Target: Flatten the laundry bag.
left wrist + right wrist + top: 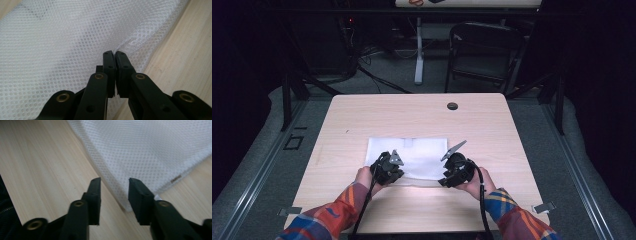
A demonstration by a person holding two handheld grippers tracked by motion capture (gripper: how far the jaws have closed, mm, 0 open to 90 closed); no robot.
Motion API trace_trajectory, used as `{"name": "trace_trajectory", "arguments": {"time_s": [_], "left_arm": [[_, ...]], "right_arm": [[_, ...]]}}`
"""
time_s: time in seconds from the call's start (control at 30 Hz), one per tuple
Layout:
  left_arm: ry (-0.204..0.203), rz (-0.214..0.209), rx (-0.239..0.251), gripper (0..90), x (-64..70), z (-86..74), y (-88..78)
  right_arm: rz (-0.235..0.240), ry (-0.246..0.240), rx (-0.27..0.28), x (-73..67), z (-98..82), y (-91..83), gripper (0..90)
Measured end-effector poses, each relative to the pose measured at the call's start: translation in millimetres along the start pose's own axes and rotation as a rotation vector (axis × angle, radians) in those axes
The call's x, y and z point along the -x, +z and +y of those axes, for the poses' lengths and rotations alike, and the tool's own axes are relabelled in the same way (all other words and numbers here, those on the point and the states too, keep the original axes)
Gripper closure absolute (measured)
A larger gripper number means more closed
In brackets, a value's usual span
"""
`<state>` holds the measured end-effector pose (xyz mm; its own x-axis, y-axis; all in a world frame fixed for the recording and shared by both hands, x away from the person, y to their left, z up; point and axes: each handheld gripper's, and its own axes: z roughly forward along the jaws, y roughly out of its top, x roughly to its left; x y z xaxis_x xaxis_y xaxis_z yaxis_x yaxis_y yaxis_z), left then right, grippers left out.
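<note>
A white mesh cloth (409, 152) lies flat on the wooden table (412, 117), near its front middle. My left gripper (391, 162) sits at the cloth's near left edge. In the left gripper view its jaws (115, 53) stand together, pinching a small raised fold at the border of the cloth (75, 37). My right gripper (451, 166) rests at the near right corner. In the right gripper view its jaws (114, 185) are apart, with the corner of the cloth (150, 147) lying between them and the pads not pressing on it.
A small black round cap (452, 106) is set in the table's far side. Beyond the table stand a dark folding chair (484, 50) and a white table leg (418, 50). Bare wood surrounds the cloth.
</note>
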<state>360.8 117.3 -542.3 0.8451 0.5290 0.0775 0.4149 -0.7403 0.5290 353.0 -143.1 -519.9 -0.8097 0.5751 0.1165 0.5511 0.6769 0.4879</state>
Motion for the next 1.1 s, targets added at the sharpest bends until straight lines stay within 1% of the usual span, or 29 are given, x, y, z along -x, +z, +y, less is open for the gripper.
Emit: {"name": "trace_trajectory", "arguments": {"time_s": [0.03,0.07,0.1,0.13,0.17,0.23,0.27,0.33,0.37,0.4,0.43,0.5,0.57,0.6,0.67,0.77,0.8,0.9,0.93,1.03,1.1], "left_arm": [[0.002,0.003,0.003,87.8,-0.1,0.2,-0.5],[-0.006,0.004,0.011,87.8,0.4,0.2,-0.7],[-0.002,0.006,0.009,87.8,0.0,0.4,-1.5],[-0.005,0.005,0.015,87.8,0.0,0.4,-1.8],[-0.01,0.008,0.019,87.8,0.4,0.4,-1.9],[-0.006,0.008,0.021,87.8,-0.2,0.6,-2.8],[-0.015,0.009,0.032,87.8,0.4,0.6,-2.7],[-0.004,0.012,0.031,87.8,-0.1,1.2,-4.1],[-0.015,0.014,0.041,87.7,0.8,1.3,-3.9],[-0.014,0.013,0.041,87.7,0.9,1.5,-4.2],[-0.003,0.02,0.039,87.7,0.5,1.7,-4.9],[-0.003,0.02,0.044,87.7,0.8,2.0,-4.8],[-0.002,0.015,0.044,87.7,1.0,2.2,-4.3],[-0.002,0.012,0.043,87.7,1.0,2.2,-4.2],[0.0,0.012,0.042,87.7,1.1,2.6,-3.9],[0.002,0.008,0.039,87.7,1.2,2.4,-3.5],[0.0,0.008,0.039,87.7,1.2,2.4,-3.3],[0.005,-0.002,0.029,87.8,0.7,2.4,-2.9],[0.008,-0.001,0.026,87.8,0.7,2.5,-2.8],[0.01,0.001,0.027,87.8,1.1,2.5,-2.5],[0.01,0.001,0.028,87.8,1.2,2.3,-2.3]], "right_arm": [[-0.004,-0.026,-0.006,-4.1,1.6,1.3,69.6],[-0.004,-0.036,0.0,-7.2,2.2,2.9,73.8],[-0.005,-0.057,-0.001,-11.0,3.5,4.6,78.5],[-0.004,-0.086,-0.006,-16.0,5.1,7.5,82.9],[-0.004,-0.098,-0.003,-20.4,5.9,10.9,85.9],[-0.008,-0.126,-0.014,-26.2,7.8,16.5,89.4],[-0.014,-0.139,-0.022,-28.9,9.0,19.5,90.0],[-0.04,-0.159,-0.023,-31.8,11.5,25.0,90.0],[-0.04,-0.157,-0.016,-32.1,11.9,27.6,90.0],[-0.051,-0.161,-0.016,-32.5,12.4,29.8,90.0],[-0.06,-0.168,-0.014,-32.4,12.6,32.3,90.0],[-0.078,-0.175,-0.016,-32.4,12.1,35.8,90.0],[-0.102,-0.182,0.0,-31.4,11.0,38.6,90.0],[-0.114,-0.18,-0.002,-30.8,11.3,39.4,90.0],[-0.129,-0.179,0.015,-29.4,12.0,41.0,90.0],[-0.147,-0.187,0.012,-28.0,13.5,44.9,90.0],[-0.156,-0.181,0.02,-27.8,13.6,46.3,90.0],[-0.164,-0.171,0.022,-23.9,14.3,51.0,90.0],[-0.165,-0.171,0.01,-22.7,14.5,51.9,90.0],[-0.164,-0.167,-0.003,-19.2,14.6,55.9,90.0],[-0.167,-0.158,0.005,-18.6,14.5,56.6,90.0]]}}
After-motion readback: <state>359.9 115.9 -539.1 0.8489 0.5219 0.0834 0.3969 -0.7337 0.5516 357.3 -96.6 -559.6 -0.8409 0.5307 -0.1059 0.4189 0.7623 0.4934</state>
